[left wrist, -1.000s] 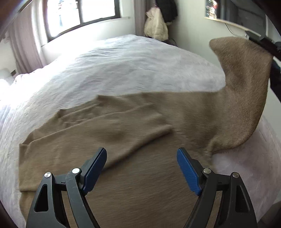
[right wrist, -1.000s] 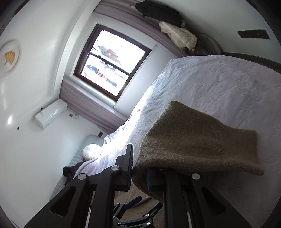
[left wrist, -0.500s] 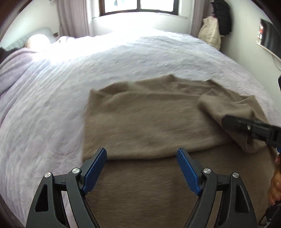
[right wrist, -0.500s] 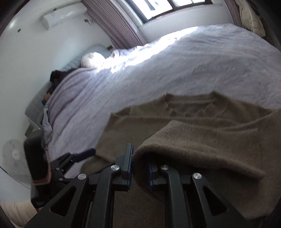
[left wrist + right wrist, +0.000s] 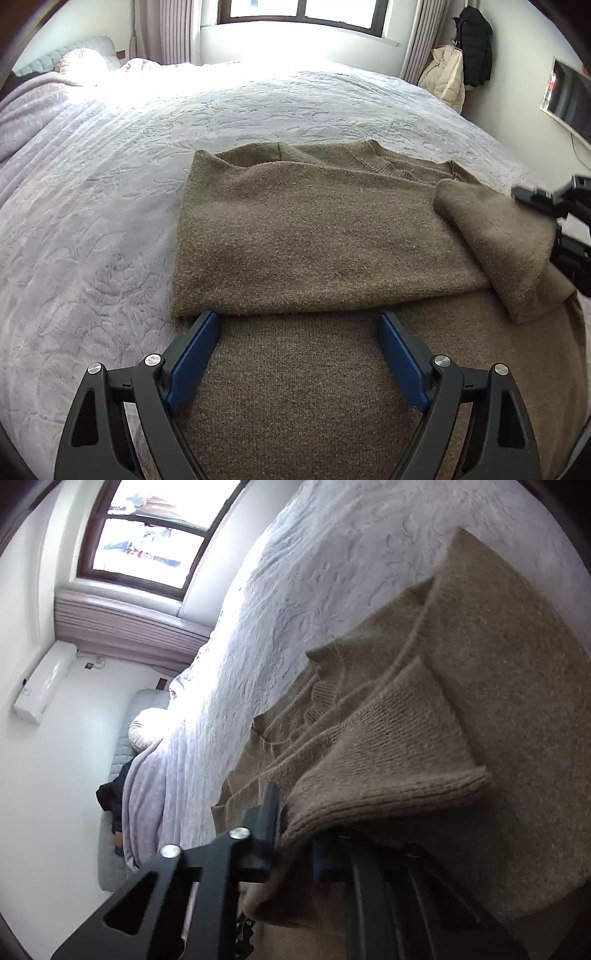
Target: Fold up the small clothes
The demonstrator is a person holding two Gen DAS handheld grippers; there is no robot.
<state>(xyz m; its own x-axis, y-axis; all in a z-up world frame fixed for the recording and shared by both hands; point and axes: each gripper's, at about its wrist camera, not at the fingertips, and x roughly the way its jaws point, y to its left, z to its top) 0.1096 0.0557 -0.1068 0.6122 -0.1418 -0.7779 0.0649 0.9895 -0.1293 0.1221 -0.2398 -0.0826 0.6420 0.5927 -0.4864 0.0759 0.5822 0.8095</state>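
A brown knit sweater (image 5: pixel 314 240) lies flat on the pale quilted bedspread (image 5: pixel 110 184), its left side folded over the body. My left gripper (image 5: pixel 298 321) hovers over the sweater's near part; its jaws are opening and the blue pads grip nothing. At the right, the sleeve (image 5: pixel 498 240) is draped inward over the body. My right gripper (image 5: pixel 546 201) holds that sleeve from the right edge. In the right wrist view the sleeve cuff (image 5: pixel 388 768) hangs over the right gripper (image 5: pixel 295 823), whose jaws are closing tight on the knit.
Pillows (image 5: pixel 79 61) lie at the head of the bed, far left. A window (image 5: pixel 303 11) is behind the bed, coats (image 5: pixel 447 74) hang in the far right corner, and a screen (image 5: pixel 569 99) is on the right wall. An air conditioner (image 5: pixel 44 683) hangs on the wall.
The right gripper has carried the sleeve down from high in the air and inward onto the sweater's body. The left gripper has swung round to face the window, over the near hem.
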